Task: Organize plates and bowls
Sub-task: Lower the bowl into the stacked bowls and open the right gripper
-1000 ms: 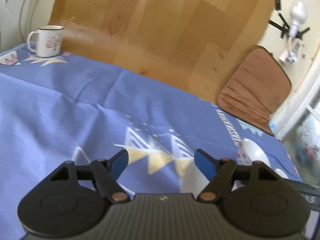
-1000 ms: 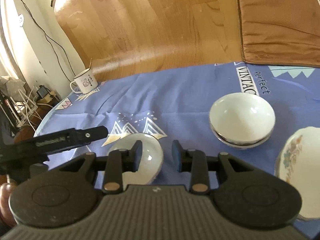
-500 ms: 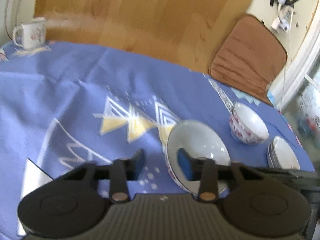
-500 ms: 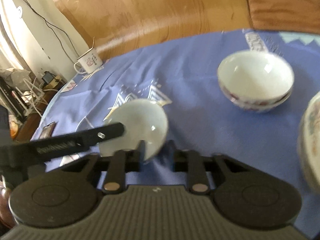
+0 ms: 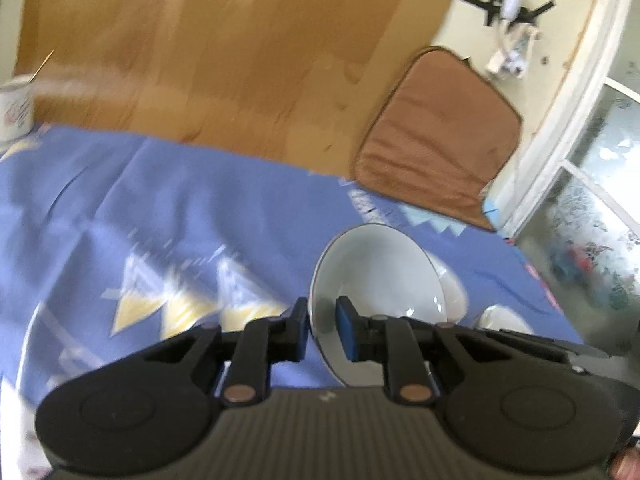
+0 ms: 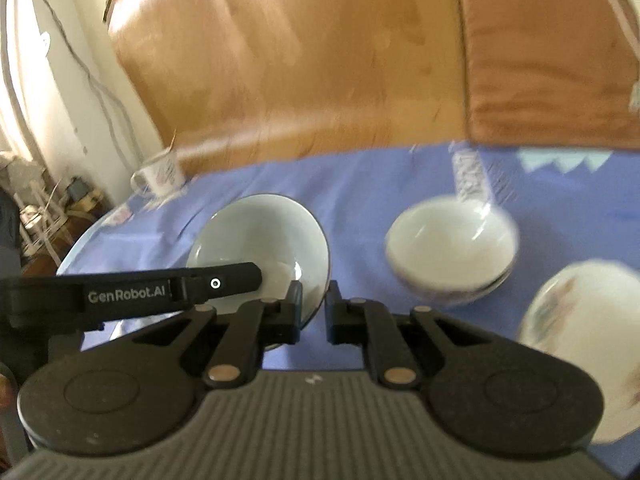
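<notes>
Right, both claws are on one bowl (image 5: 376, 276) at the same time. The left gripper (image 5: 322, 328) is clamped on the near rim of that pale bowl, one blue pad inside the wall, the other outside. The right gripper (image 6: 313, 312) is pinched on the same bowl's rim too, on the edge nearest its own camera; its jaws have just been closing w/ the rim between them. The left's jaws were also closing moments ago, rim between the pads. The bowl sits tilted, its opening tipped toward the far side of the table, and looks lifted off the cloth, tho the blur makes that hard to be sure of.

The blue tablecloth (image 5: 168, 208) w/ yellow and white triangles covers the table. To the right of the held bowl, seen from the right wrist, a stack of white bowls (image 6: 450, 258) stands on the cloth, apart from it. Further right, near the frame edge, a floral plate (image 6: 580, 344), blurred. A white mug (image 6: 160, 176) is at the far left edge of the table. Behind the table: a wooden floor and a brown cushion (image 5: 436, 140) lying on it.
</notes>
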Demonstrator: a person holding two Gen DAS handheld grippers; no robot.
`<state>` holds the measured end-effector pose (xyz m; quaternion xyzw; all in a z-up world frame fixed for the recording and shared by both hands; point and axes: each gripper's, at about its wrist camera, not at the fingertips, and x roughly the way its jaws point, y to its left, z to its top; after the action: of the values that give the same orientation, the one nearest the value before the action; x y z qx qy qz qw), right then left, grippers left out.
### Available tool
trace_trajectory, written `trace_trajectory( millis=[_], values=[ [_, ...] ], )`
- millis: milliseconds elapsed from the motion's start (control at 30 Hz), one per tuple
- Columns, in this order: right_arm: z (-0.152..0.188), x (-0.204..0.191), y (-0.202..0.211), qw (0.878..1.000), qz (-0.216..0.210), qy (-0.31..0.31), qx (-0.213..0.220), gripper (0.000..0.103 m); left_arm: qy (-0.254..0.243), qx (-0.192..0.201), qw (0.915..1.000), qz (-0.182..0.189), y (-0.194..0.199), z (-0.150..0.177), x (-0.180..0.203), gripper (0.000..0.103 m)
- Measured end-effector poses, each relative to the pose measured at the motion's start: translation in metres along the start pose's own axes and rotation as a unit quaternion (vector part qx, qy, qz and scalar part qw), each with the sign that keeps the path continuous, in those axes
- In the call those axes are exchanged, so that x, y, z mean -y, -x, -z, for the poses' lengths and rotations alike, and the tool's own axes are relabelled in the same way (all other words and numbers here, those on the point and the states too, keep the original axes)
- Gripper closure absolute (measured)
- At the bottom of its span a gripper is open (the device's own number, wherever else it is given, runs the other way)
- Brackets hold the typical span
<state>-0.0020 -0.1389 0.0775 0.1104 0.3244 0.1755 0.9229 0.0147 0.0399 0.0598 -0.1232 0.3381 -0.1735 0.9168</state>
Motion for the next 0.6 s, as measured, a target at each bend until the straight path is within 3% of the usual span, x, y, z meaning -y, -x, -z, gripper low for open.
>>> trace_trajectory(
  millis=[300, 600],
  values=[
    [-0.01, 0.049, 0.016, 0.997, 0.063, -0.034, 0.032, 0.089, -0.033, -0.019, 0.9984, 0.041, -0.049, -0.015, 0.045, 0.087],
    [-0.005, 0.071, 0.006, 0.995, 0.088, -0.052, 0.022, 0.089, -0.042, -0.04, 0.9978, 0.033, -0.08, -0.012, 0.058, 0.085]
  ],
)
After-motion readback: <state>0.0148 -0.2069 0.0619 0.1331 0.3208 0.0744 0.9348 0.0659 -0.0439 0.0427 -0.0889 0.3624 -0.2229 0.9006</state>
